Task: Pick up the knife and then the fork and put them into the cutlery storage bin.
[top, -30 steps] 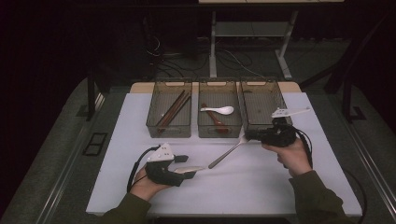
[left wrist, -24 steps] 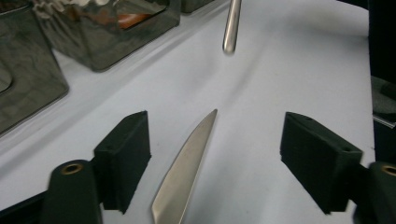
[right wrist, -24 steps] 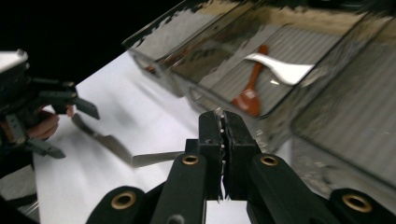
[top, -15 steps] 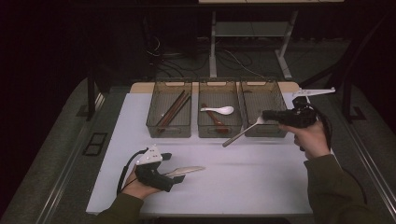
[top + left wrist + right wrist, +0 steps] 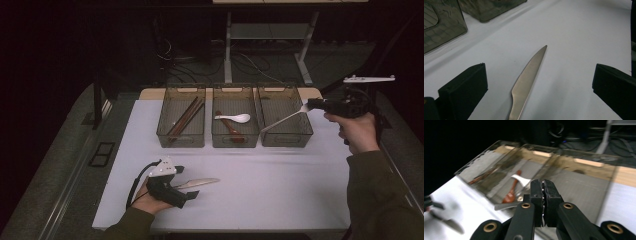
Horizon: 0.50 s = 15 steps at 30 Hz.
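the step in hand looked like sorting cutlery into the 3 smoky translucent plastic bins: the right gripper [image 5: 306,106], its jaws pressed together on one end of a slim silver metal utensil [image 5: 281,120], held it slanting down over the rightmost bin [image 5: 303,136], so the next move called for lowering it inside and letting go. the left gripper [image 5: 189,193] rested low on the white table [image 5: 260,185] with jaws spread wide around the silver table knife [image 5: 527,80], which lay flat and untouched, its handle cut off. motion blur hid whether the held utensil was a fork or a knife.
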Tool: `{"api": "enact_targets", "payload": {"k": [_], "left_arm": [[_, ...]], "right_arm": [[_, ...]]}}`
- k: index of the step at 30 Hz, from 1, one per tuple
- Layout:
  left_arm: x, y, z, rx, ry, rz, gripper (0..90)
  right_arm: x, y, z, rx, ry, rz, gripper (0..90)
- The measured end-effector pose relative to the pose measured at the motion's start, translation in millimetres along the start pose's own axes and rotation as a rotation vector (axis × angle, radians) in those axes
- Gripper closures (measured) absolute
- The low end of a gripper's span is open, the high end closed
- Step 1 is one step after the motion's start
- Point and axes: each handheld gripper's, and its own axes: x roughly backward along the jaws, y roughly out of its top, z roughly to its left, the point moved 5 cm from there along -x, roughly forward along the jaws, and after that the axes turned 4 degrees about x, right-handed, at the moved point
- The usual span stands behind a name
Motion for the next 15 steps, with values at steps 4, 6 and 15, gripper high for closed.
{"api": "enact_targets", "payload": {"k": [4,6,15], "left_arm": [[-0.4,-0.2,-0.7,-0.004,-0.003,0.006,0.0],[-0.2,0.0,-1.1,-0.012,-0.003,0.009,0.0],[-0.3,0.1,-2.1,-0.013,-0.014,0.009,0.0]], "right_arm": [[5.0,2.6,-16.0,-0.029,-0.04,-0.026,87.3],[3.4,1.5,-22.5,-0.027,-0.069,-0.016,87.3],[-24.9,-10.0,-34.4,-0.027,-0.117,0.092,87.2]]}}
